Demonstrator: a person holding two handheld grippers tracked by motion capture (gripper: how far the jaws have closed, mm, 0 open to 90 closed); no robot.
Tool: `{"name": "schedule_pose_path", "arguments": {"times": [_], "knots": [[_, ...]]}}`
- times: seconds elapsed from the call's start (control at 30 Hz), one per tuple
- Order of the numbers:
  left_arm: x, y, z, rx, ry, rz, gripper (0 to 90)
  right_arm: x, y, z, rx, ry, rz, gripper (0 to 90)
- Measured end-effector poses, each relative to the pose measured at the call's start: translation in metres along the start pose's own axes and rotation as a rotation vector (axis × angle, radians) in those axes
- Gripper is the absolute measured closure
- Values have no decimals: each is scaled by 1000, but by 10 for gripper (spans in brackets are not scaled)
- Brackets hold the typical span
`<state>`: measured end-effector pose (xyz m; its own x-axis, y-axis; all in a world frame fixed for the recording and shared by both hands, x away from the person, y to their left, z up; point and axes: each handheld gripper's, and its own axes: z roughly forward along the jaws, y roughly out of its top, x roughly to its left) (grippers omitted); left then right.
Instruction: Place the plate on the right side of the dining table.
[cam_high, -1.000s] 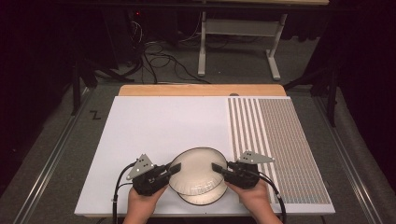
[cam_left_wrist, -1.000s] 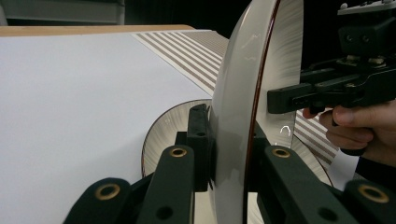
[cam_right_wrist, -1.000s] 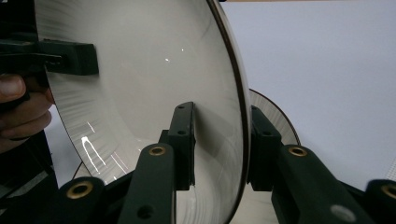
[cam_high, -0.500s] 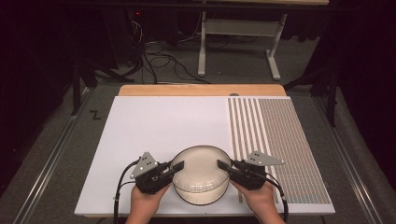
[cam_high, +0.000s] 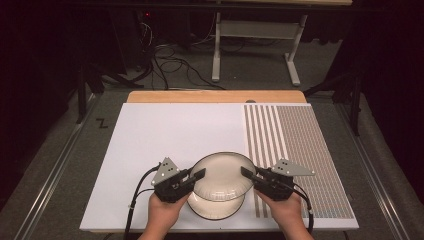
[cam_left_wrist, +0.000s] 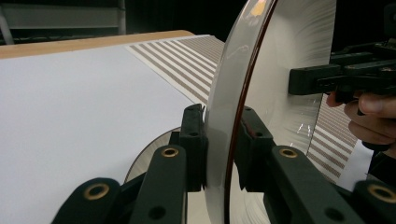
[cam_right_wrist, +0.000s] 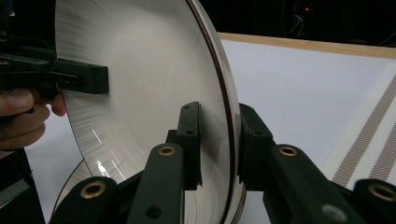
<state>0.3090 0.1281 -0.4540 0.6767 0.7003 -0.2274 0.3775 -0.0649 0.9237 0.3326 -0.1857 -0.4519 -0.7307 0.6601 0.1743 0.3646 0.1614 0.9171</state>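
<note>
Near table's front edge, left gripper (cam_high: 199, 174) and right gripper (cam_high: 248, 173) clamp upper bowl (cam_high: 222, 174) rim, lifted off lower bowl (cam_high: 216, 206)

Single mark "Z" (cam_high: 102, 123) on grey floor left of table; no other readable text

Lab test bench: white table (cam_high: 165, 150) in dark room, loose cables (cam_high: 170, 62), metal stand (cam_high: 250, 35) behind.

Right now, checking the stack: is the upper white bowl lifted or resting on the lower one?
Lifted: the upper white bowl, clamped by left gripper and right gripper, hangs above the lower bowl.
</note>
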Motion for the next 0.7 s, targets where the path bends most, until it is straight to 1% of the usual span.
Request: {"name": "schedule_pose_path", "arguments": {"times": [0.1, 0.2, 0.23, 0.27, 0.33, 0.37, 0.4, 0.43, 0.47, 0.5, 0.53, 0.67, 0.7], "knots": [[-2, 3, 3, 3, -5, 10, 755, -2, 1, -3, -11, -7, -1, 752], [-5, 7, 9, 5, -17, 26, 754, -5, 2, -11, -25, -21, 1, 754], [-5, 7, 9, 5, -17, 26, 753, -5, 2, -11, -25, -21, 1, 754], [-7, 8, 13, 7, -20, 27, 752, -6, 3, -15, -31, -35, 1, 753], [-8, 9, 15, 8, -21, 25, 748, -6, 3, -17, -33, -39, 3, 753], [-9, 11, 20, 13, -22, 18, 746, -9, 4, -20, -49, -53, 10, 755], [-9, 11, 20, 13, -22, 18, 745, -9, 4, -20, -49, -53, 10, 755], [-10, 13, 23, 21, -27, 7, 744, -12, 5, -22, -53, -64, 22, 754], [-10, 14, 25, 27, -26, 10, 744, -14, 6, -23, -51, -66, 25, 754], [-11, 18, 30, 38, -27, 18, 743, -17, 6, -24, -49, -67, 26, 754], [-11, 18, 30, 38, -27, 18, 743, -17, 6, -24, -49, -67, 26, 754], [-15, 27, 41, 48, -28, 28, 740, -28, 11, -33, -47, -84, 26, 751], [-16, 28, 44, 49, -29, 27, 740, -28, 11, -33, -47, -84, 26, 751]]}}
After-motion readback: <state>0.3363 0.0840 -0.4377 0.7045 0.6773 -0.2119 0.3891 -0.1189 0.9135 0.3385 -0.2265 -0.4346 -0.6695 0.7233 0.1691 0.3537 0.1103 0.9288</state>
